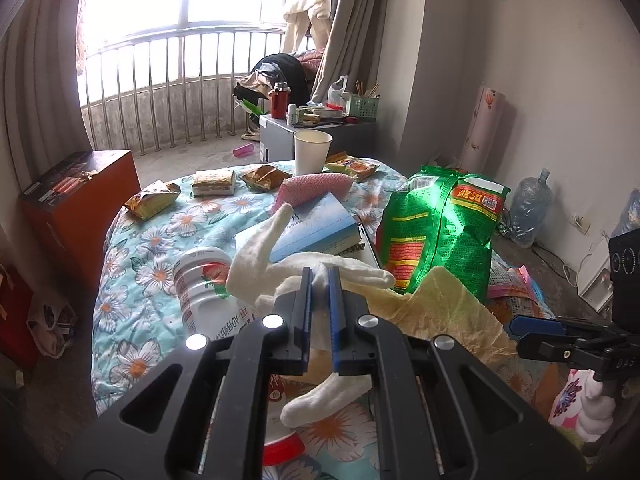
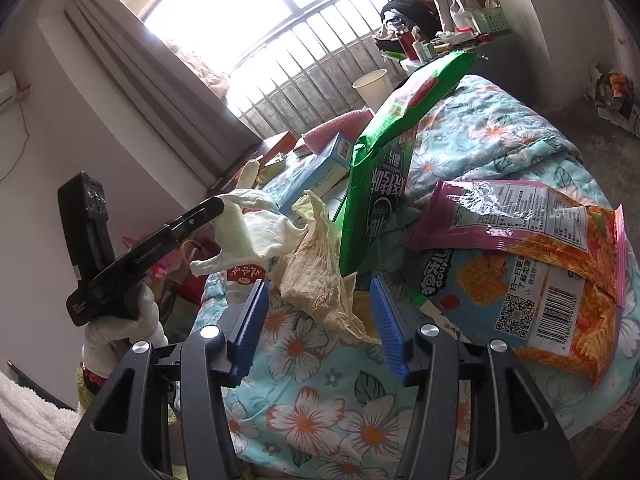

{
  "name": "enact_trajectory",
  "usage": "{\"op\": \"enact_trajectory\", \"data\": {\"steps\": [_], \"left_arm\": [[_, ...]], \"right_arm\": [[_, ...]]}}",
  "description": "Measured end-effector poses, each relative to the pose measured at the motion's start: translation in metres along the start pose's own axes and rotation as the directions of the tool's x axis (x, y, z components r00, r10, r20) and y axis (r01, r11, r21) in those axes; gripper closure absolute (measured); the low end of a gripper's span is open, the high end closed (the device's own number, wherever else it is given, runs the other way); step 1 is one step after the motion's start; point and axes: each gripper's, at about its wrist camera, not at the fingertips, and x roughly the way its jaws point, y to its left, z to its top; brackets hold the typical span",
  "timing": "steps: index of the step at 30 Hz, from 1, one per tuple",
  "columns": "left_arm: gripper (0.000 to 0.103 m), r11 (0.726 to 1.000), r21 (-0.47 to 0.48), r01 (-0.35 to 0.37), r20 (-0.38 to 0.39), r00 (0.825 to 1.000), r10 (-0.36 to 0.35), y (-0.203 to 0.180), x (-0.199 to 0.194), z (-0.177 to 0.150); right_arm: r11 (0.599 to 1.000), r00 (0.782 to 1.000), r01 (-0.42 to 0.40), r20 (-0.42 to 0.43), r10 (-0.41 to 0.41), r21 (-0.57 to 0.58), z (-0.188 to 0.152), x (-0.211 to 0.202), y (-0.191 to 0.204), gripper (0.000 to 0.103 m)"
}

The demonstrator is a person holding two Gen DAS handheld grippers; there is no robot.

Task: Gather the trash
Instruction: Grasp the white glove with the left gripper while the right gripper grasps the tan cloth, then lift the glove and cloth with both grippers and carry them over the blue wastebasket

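My left gripper (image 1: 320, 274) is shut on a white cloth glove (image 1: 260, 260) and holds it above the floral table; the glove also shows in the right wrist view (image 2: 256, 232), pinched by the left gripper (image 2: 218, 204). My right gripper (image 2: 320, 292) is open, its jaws on either side of a crumpled yellowish wrapper (image 2: 320, 280), which also shows in the left wrist view (image 1: 440, 304). A green snack bag (image 1: 436, 228) stands upright just behind it (image 2: 380, 160). A white bottle with red print (image 1: 204, 284) lies under the glove.
On the floral tablecloth (image 1: 132, 240) lie a blue box (image 1: 316, 228), a pink sponge (image 1: 312, 188), a paper cup (image 1: 312, 152), several small snack packets (image 1: 152, 200), and pink and orange snack bags (image 2: 532, 232). An orange box (image 1: 80, 196) stands to the left.
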Motion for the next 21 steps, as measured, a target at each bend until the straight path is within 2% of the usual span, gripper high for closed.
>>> {"op": "enact_trajectory", "data": {"steps": [5, 7, 8, 9, 15, 21], "left_arm": [[0.097, 1.0, -0.022, 0.017, 0.002, 1.0, -0.016, 0.005, -0.001, -0.001], [0.097, 0.999, -0.026, 0.018, 0.003, 1.0, -0.018, 0.008, -0.002, 0.0], [0.097, 0.999, -0.026, 0.018, 0.003, 1.0, -0.018, 0.009, -0.002, 0.0], [0.097, 1.0, -0.027, 0.017, 0.004, 1.0, -0.017, 0.009, -0.002, -0.001], [0.097, 0.999, -0.04, 0.008, 0.019, 1.0, -0.007, 0.012, -0.008, -0.002], [0.097, 0.997, -0.065, 0.033, 0.064, 0.998, -0.029, 0.014, -0.027, 0.006]], "right_arm": [[0.998, 0.994, 0.044, -0.107, -0.039, 0.047, 0.002, 0.034, -0.003, 0.05], [0.998, 0.99, 0.041, -0.14, -0.033, 0.05, -0.002, 0.042, -0.002, 0.07], [0.998, 0.988, 0.038, -0.155, -0.029, 0.053, -0.004, 0.044, -0.002, 0.084], [0.998, 0.987, 0.035, -0.16, -0.025, 0.058, -0.005, 0.044, -0.002, 0.094], [1.0, 0.988, -0.019, -0.15, 0.022, 0.025, -0.013, 0.027, 0.007, 0.099], [0.984, 0.983, -0.175, -0.062, 0.172, -0.039, -0.003, -0.001, 0.029, 0.099]]}}
